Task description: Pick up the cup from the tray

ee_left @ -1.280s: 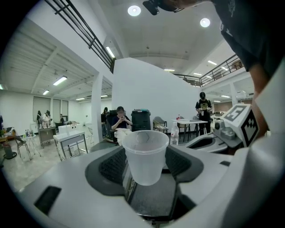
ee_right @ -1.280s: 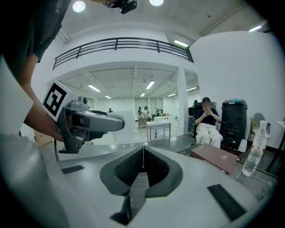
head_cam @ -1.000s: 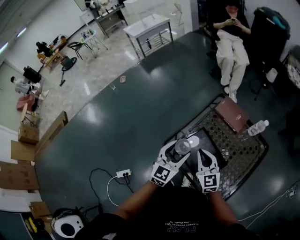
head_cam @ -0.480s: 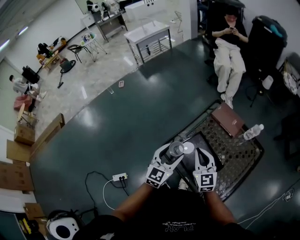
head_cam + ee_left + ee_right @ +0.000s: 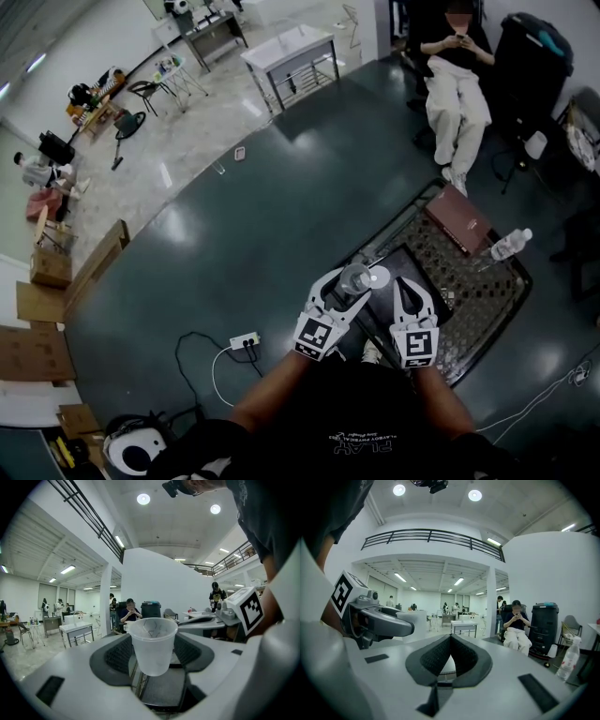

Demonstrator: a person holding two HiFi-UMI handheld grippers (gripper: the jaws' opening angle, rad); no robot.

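Cup (image 5: 153, 644): translucent white plastic, tapered, upright, clamped in left gripper (image 5: 353, 284) over tray's (image 5: 419, 269) left edge; right gripper (image 5: 450, 656) closed, empty.

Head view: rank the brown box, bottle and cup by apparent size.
1. Brown box, clearly largest.
2. Bottle and cup look about alike; the cup is nearer the camera, so I won't rank them.

L gripper (image 5: 351, 281), clamped on the cup (image 5: 355, 277), hangs over the table's (image 5: 483, 305) near edge. R gripper (image 5: 404, 286), jaws together, sits just beside it, so the gap btwn them is tight. Box (image 5: 459, 218) blocks the far corner and bottle (image 5: 509, 245) the right edge. I see bare mesh btwn tray (image 5: 427, 279) and box. Left of the table the floor is open, w/ only a power strip (image 5: 246, 343) and its cable.
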